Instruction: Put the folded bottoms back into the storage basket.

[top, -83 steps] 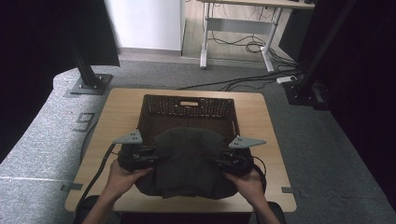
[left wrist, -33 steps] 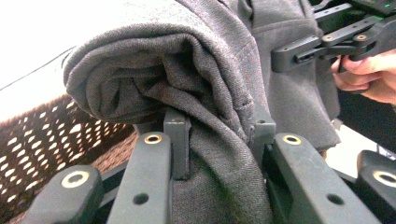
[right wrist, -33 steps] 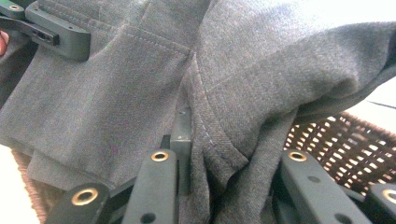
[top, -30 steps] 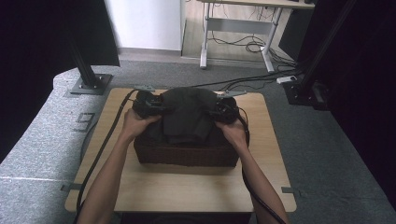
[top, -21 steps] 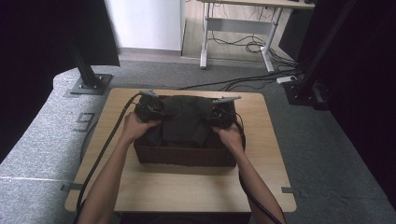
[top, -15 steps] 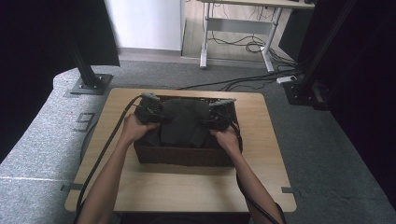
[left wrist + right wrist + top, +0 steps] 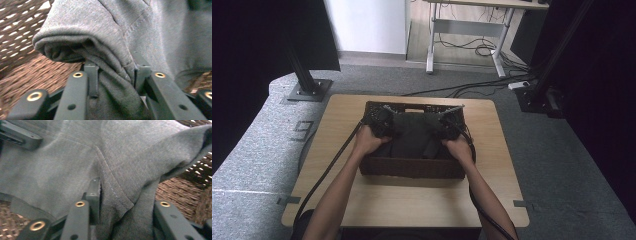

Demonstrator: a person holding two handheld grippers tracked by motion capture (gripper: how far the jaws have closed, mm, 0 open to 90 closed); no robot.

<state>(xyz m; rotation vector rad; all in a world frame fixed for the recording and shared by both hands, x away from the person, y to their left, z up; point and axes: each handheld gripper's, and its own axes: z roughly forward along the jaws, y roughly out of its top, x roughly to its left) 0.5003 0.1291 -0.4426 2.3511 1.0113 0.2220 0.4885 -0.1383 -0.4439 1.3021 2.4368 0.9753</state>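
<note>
High view: you have the dark grey garment (image 7: 414, 137) down inside the woven basket (image 7: 412, 167), which sits mid-table (image 7: 362, 200); left gripper (image 7: 379, 122) and right gripper (image 7: 451, 125) are at its two far corners, low in the basket. Placing looks nearly done; letting go and pulling out are left. Left gripper view: fabric (image 7: 120, 82) is bunched between your fingers (image 7: 91, 75), which have just been opening, and the cloth looks slack between them, so the grip reads as loosening. Right gripper view: same, a fold of cloth (image 7: 122, 207) sits between fingers (image 7: 93, 192) just eased apart, basket weave (image 7: 180, 192) beyond. Surface is pale wood, bare around the basket; grey carpet (image 7: 272, 160), black stand bases (image 7: 307, 90), a desk with cables (image 7: 472, 47) behind.
</note>
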